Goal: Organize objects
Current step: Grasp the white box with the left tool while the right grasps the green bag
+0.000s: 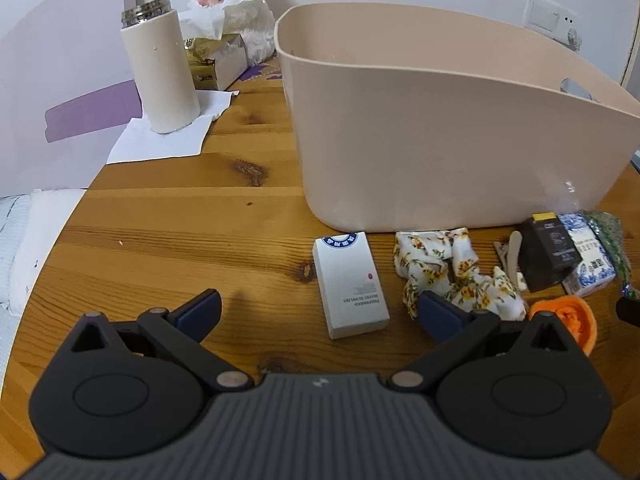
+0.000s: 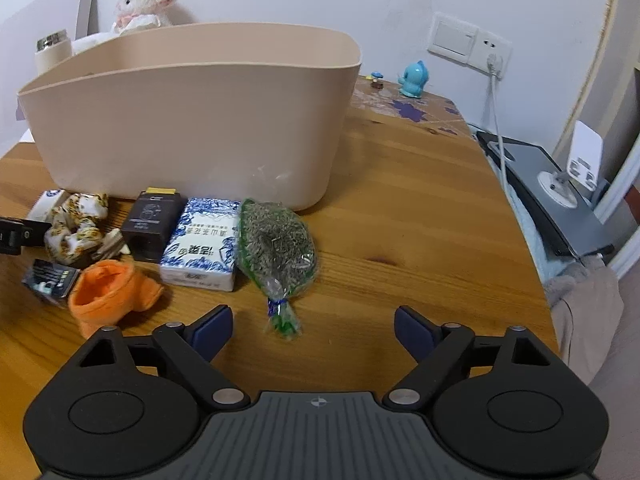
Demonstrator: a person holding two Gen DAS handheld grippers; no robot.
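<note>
Your left gripper (image 1: 318, 312) is spread wide and empty; the white box (image 1: 350, 284) lies lower centre on the table, between its fingers and slightly ahead, long axis pointing away toward the beige bin (image 1: 440, 132). Your right gripper (image 2: 313, 326), also wide and empty, faces the herb sachet (image 2: 276, 240).

The left gripper (image 1: 320, 314) has a grey ribbed body in the middle with a small round mark at its top edge, and on each side a matte black housing with a round raised disc and a triangular hole. Black link arms with silver round pins go forward to two dark blue pads (image 1: 200, 312). The right gripper (image 2: 312, 330) looks the same: grey ribbed centre, black housings, silver pins, and dark blue pads (image 2: 214, 326) on the jaws.
</note>
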